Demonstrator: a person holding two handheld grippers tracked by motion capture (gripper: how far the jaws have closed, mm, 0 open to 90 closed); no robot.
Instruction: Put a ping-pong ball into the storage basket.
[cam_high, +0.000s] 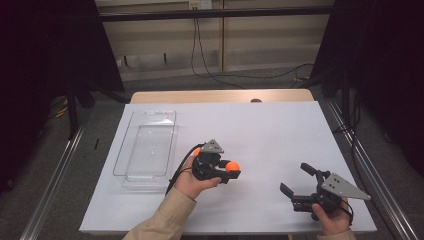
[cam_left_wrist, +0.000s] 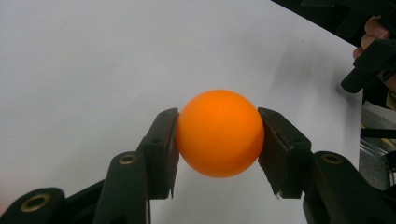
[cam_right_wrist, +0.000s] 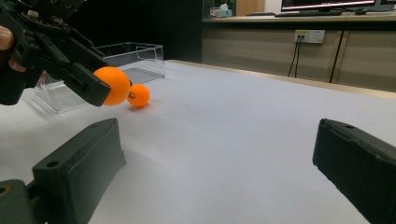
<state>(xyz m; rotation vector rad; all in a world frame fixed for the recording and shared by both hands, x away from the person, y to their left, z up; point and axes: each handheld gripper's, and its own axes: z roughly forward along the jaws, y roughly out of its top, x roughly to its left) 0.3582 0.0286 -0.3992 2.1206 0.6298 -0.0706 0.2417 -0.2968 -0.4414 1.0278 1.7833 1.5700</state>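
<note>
- Black right gripper (cam_high: 294, 181) nearest, low at the table's right front corner, jaws spread wide with nothing between them, pointing left across the sheet.
- Beige sleeve (cam_high: 165, 217) and a hand (cam_high: 192, 183) just left of centre, carrying the left gripper (cam_high: 231, 171).
- Clamped tight between that gripper's two pads: an orange ball (cam_left_wrist: 219, 133), pressed on both sides, lifted clear of the white table sheet (cam_high: 270, 130).
- Second orange ball (cam_right_wrist: 138, 95) a little farther, resting on the sheet just behind the held one, near the tray's corner.
- Clear plastic tray (cam_high: 145, 145) beyond and left of the left gripper, lying flat along the sheet's left edge.
- Bare wooden table edge (cam_high: 220, 95) farther back, then grey floor with a black cable (cam_high: 215, 75) trailing across.
</note>
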